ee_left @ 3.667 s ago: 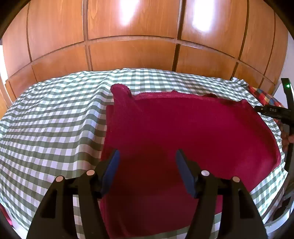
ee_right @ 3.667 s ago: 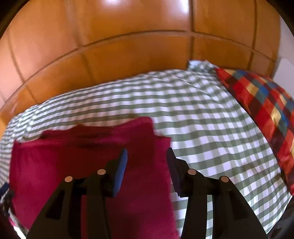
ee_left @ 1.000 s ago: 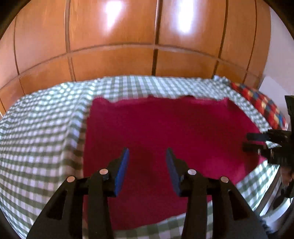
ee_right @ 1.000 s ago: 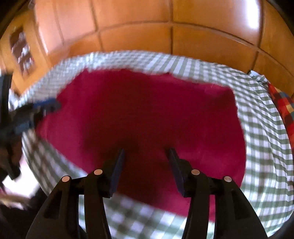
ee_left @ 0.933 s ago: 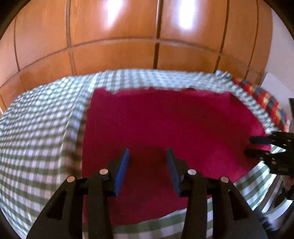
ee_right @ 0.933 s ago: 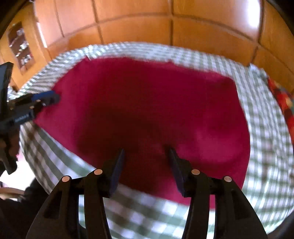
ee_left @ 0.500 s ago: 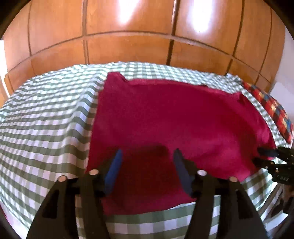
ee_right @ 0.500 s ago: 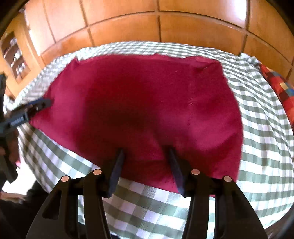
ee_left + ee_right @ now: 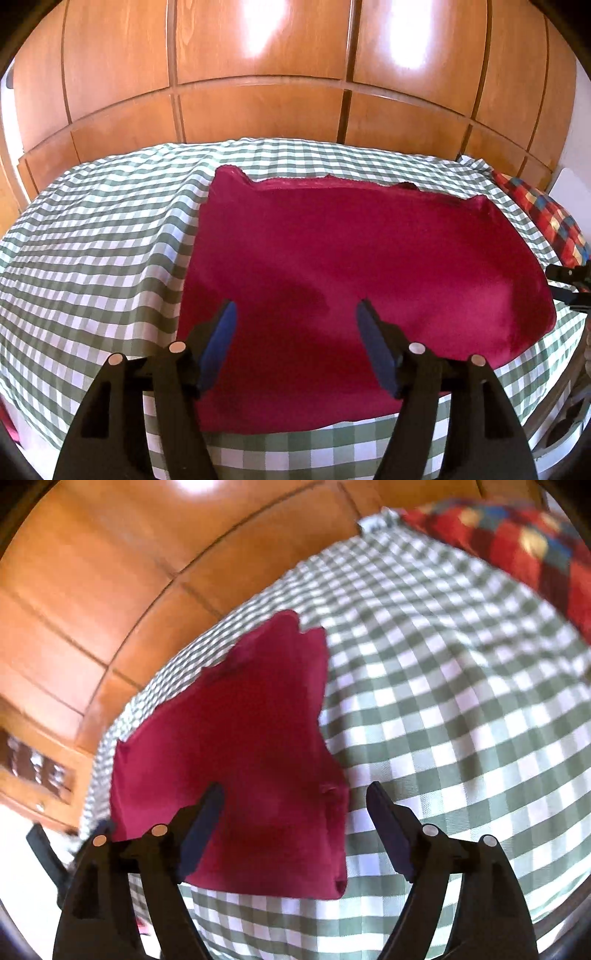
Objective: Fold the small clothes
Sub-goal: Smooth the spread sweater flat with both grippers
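A dark red garment lies spread flat on the green-and-white checked bedspread. My left gripper hovers over the garment's near left part, its jaws opening with only flat cloth below them, none pinched. The right gripper shows at the right edge of the left wrist view, beside the garment's right end. In the right wrist view the red garment runs away to the left. My right gripper is above its near edge, jaws opening, and the pads press on nothing.
Wooden wardrobe panels rise behind the bed. A red, blue and yellow plaid pillow lies at the bed's right end, also seen as the pillow in the right wrist view. The bed's near edge drops off below the left gripper.
Both grippers' jaws have spread wider. The right gripper has swung along the bed to the garment's right end and rolled, so its view is tilted. The garment lies as before.
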{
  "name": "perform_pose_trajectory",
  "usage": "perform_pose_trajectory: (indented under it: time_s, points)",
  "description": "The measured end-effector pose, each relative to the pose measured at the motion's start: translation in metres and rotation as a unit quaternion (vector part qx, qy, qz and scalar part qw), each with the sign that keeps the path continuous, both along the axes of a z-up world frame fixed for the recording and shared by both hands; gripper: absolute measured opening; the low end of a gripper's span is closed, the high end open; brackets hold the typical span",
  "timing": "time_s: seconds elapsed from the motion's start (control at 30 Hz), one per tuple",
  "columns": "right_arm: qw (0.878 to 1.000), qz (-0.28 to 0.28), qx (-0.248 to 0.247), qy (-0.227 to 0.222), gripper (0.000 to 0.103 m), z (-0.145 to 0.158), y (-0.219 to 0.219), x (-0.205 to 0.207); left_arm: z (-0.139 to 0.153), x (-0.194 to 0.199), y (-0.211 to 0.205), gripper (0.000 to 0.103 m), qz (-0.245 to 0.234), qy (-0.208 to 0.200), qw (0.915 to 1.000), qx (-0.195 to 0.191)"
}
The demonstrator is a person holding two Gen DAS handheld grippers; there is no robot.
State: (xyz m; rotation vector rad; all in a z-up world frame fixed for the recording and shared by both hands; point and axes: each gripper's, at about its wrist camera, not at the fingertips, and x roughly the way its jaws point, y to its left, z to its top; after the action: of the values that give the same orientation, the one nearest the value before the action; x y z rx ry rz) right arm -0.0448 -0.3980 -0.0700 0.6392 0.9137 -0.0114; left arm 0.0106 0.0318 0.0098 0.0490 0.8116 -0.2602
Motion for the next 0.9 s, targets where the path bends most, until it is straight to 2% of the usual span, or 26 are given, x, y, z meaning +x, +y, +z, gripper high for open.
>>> perform_pose_trajectory:
  time_s: [0.23,0.5,0.6,0.9]
  points:
    - [0.998,-0.009,0.066,-0.001,0.080,-0.022,-0.012,0.008,-0.006,0.005,-0.006,0.067,-0.003,0.011,0.9999,0.010]
    - [0.996,0.030,0.087,-0.014,0.079,-0.023,-0.008,0.011,-0.011,0.011,-0.011,0.067,-0.007,0.023,0.9996,0.016]
    - [0.995,0.049,0.086,-0.010,0.075,-0.024,0.001,0.016,-0.013,0.013,-0.013,0.067,-0.005,0.029,0.9995,0.015]
    - [0.996,0.058,0.064,-0.011,0.057,-0.027,0.007,0.022,-0.016,0.016,-0.014,0.067,-0.003,0.035,0.9992,0.016]
